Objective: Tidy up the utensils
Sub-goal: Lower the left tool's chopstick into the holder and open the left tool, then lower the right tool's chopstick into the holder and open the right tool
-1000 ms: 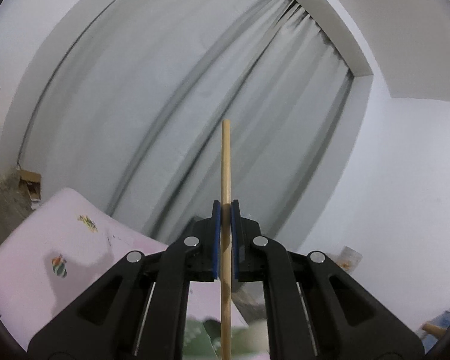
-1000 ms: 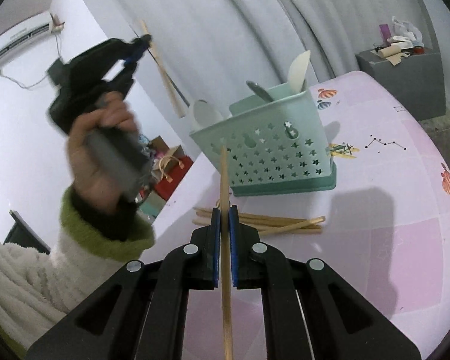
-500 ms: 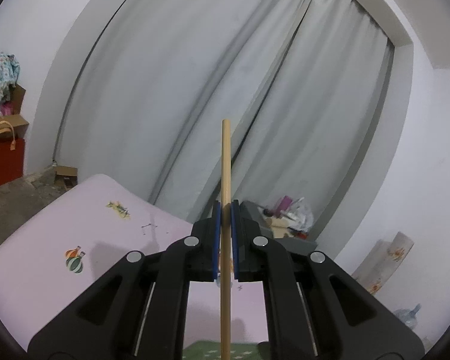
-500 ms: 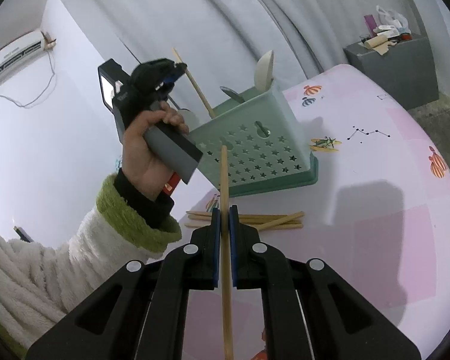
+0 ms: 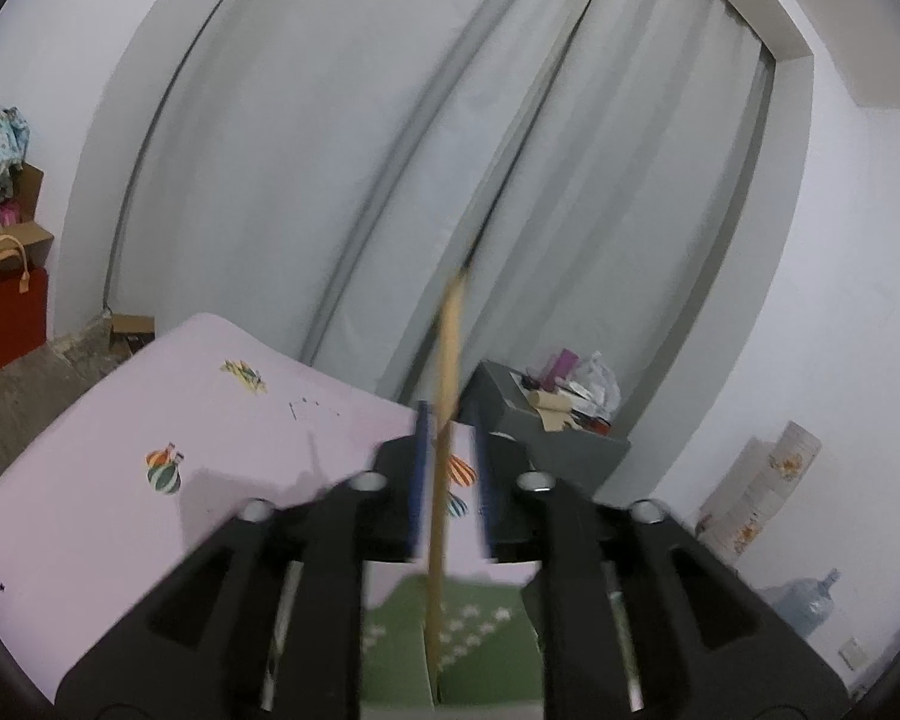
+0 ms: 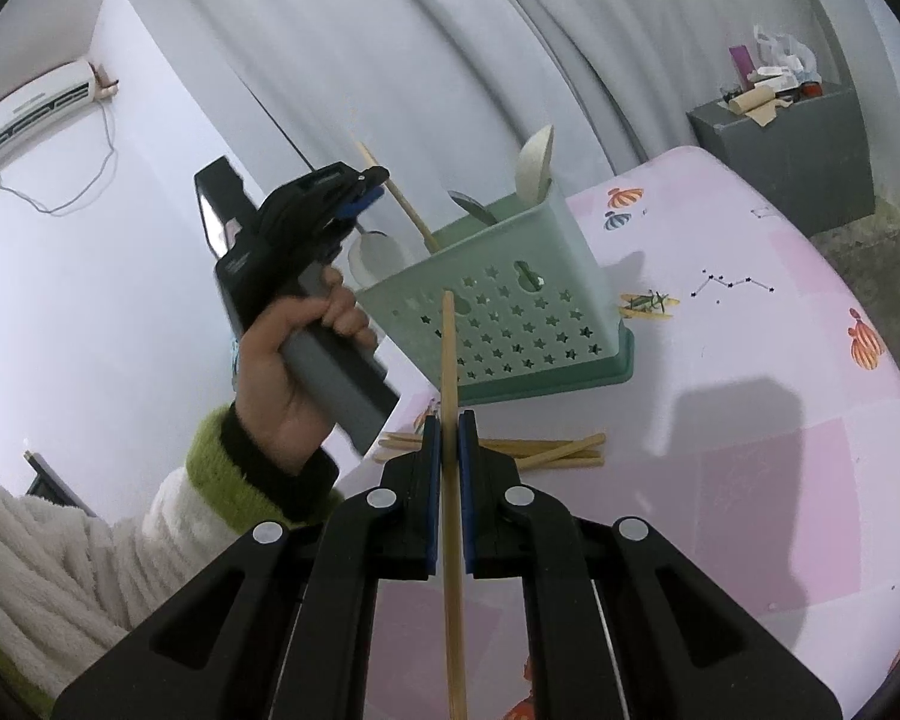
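Note:
A green star-holed utensil basket [image 6: 504, 324] stands on the pink table and holds spoons. My left gripper [image 5: 448, 474] is over it with its jaws parted. A wooden chopstick [image 5: 444, 420] stands loose between the pads, its lower end inside the basket [image 5: 468, 636]. The right wrist view shows that gripper [image 6: 369, 189] beside the chopstick [image 6: 402, 204] leaning in the basket. My right gripper [image 6: 448, 480] is shut on another wooden chopstick [image 6: 450, 372], held upright in front of the basket.
Several loose chopsticks [image 6: 528, 450] lie on the pink tablecloth [image 6: 750, 420] in front of the basket. A grey cabinet [image 6: 780, 132] with clutter stands behind the table. Grey curtains hang behind. A red bag [image 5: 6, 318] and boxes sit on the floor at left.
My left gripper has come down over the basket and its jaws have opened, letting go of the chopstick, which now leans in the basket. My right gripper still holds its chopstick.

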